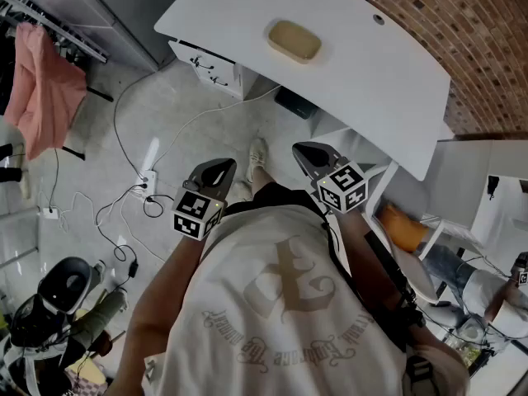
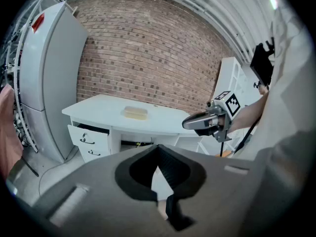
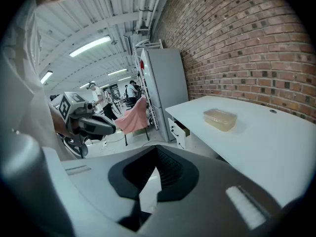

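Observation:
Both grippers are held close to the person's chest, above the floor and short of a white desk [image 1: 363, 64]. My left gripper [image 1: 224, 165] is shut, with nothing between its jaws [image 2: 159, 152]. Beside it, my right gripper [image 1: 299, 148] is shut too and also holds nothing [image 3: 157, 154]. Each shows in the other's view: the right gripper [image 2: 190, 124] and the left gripper [image 3: 111, 129]. A yellowish translucent lidded container [image 1: 294, 40] lies alone on the desk [image 2: 103, 107], well beyond both grippers; it also shows in both gripper views [image 2: 135, 112] [image 3: 220, 119].
Desk drawers [image 1: 210, 68] stand slightly ajar on the left side. A power strip with cables [image 1: 147, 184] lies on the floor. A pink cloth [image 1: 45, 89] hangs on a rack at far left. A brick wall [image 1: 462, 31] backs the desk. Another person [image 1: 495, 295] is at lower right.

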The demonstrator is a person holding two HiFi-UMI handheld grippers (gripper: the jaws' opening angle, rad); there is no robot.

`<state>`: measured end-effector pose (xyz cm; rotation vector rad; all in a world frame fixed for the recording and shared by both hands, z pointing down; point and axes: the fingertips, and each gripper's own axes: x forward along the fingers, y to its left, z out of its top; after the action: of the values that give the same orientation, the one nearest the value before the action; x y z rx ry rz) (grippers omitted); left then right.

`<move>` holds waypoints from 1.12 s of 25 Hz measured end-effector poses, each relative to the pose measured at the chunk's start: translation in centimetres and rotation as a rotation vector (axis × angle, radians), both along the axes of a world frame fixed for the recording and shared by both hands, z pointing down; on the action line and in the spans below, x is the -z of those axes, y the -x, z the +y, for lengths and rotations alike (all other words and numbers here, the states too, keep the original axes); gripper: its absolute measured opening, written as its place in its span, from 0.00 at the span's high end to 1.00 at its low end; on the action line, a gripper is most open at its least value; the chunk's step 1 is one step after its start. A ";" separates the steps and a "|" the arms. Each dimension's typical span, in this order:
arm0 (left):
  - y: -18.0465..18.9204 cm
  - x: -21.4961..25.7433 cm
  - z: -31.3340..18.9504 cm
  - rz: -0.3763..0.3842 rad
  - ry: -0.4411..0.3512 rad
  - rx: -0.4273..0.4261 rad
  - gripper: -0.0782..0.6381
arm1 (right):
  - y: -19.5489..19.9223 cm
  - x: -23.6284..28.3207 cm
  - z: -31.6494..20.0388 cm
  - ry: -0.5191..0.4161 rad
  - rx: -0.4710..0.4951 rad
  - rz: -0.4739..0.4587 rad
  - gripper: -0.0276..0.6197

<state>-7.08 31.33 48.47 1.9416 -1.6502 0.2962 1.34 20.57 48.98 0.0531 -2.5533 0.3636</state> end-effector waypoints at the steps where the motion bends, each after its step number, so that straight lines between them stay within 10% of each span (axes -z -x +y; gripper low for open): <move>1: -0.4 0.0 -0.1 0.001 0.000 -0.006 0.89 | -0.3 0.1 0.0 -0.003 -0.002 -0.002 0.95; 28: -2.3 0.4 0.2 -0.014 -0.026 -0.042 0.89 | -3.3 1.6 -1.5 -0.042 -0.121 -0.031 0.95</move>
<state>-4.79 31.50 48.02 1.9999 -1.6313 0.3071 4.68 19.08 47.40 0.2198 -2.5950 0.3599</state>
